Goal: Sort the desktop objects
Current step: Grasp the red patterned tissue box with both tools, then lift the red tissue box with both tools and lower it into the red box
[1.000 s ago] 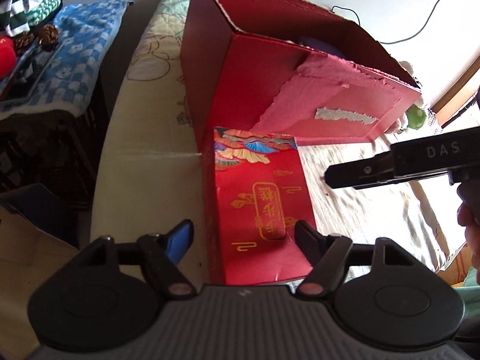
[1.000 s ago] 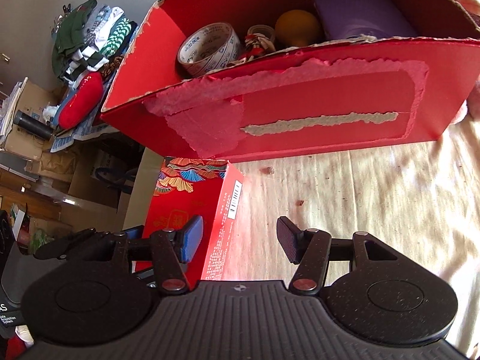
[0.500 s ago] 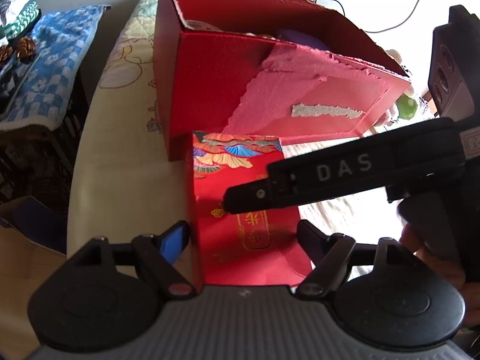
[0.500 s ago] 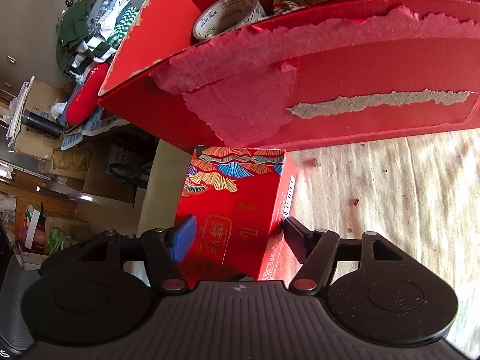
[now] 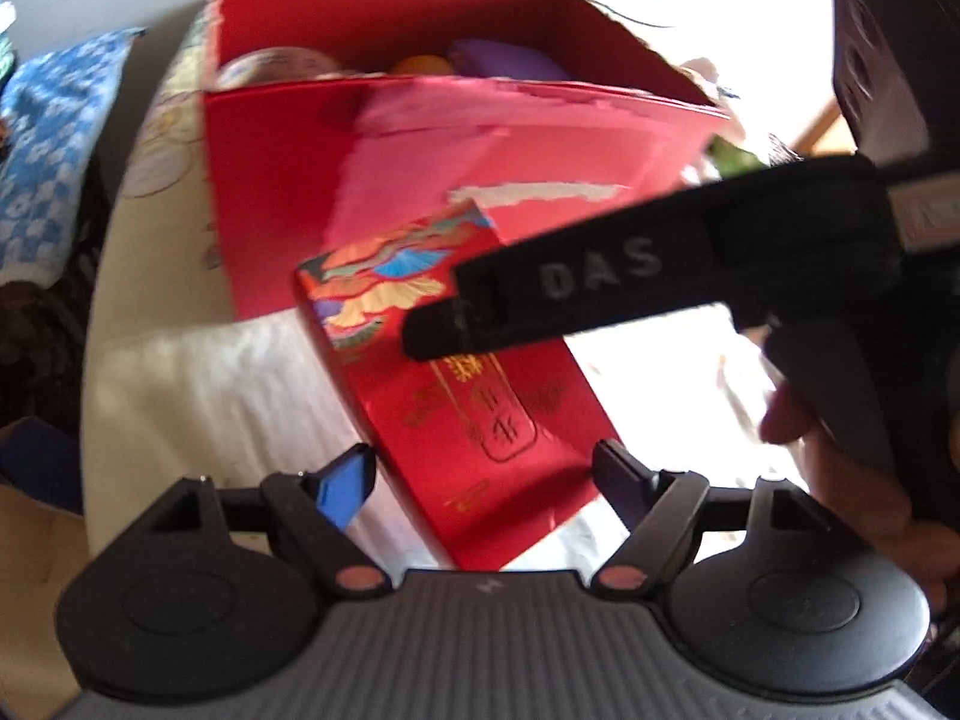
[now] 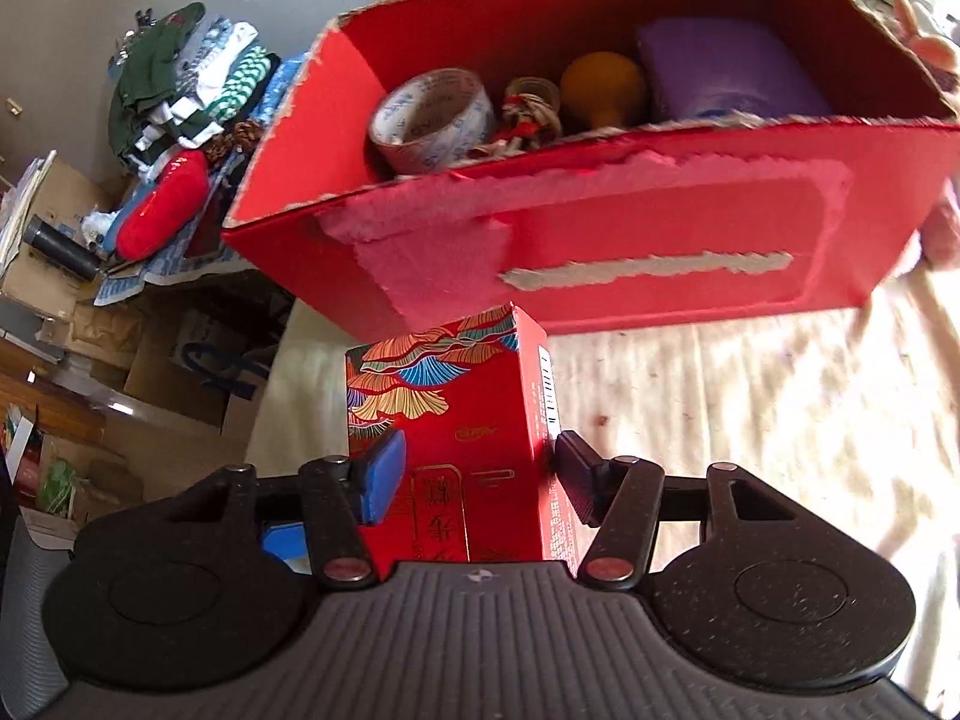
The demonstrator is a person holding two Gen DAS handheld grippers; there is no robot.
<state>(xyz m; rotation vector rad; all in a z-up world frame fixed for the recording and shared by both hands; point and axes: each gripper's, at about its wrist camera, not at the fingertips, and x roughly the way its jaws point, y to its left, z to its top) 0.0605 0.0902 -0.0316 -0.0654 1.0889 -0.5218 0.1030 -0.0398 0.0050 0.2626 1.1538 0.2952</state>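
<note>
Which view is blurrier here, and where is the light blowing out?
Left wrist view: smeared throughout, softening the small red box, the big red carton and the right gripper's DAS lettering; cloth at right burns out to white. Right wrist view: much sharper, tape roll print shows, though the sunlit cloth at right is overexposed; fisheye bends both.

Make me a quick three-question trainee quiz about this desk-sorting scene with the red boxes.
1. True or false: the right claw has its fingers on either side of the small red patterned carton.
2. Which lies inside the large red cardboard box: A clear tape roll, B scissors, C mug?
3. Fill in: the purple pack sits beside the ____ ball.

Key: 1 true; 2 A; 3 orange.
</note>
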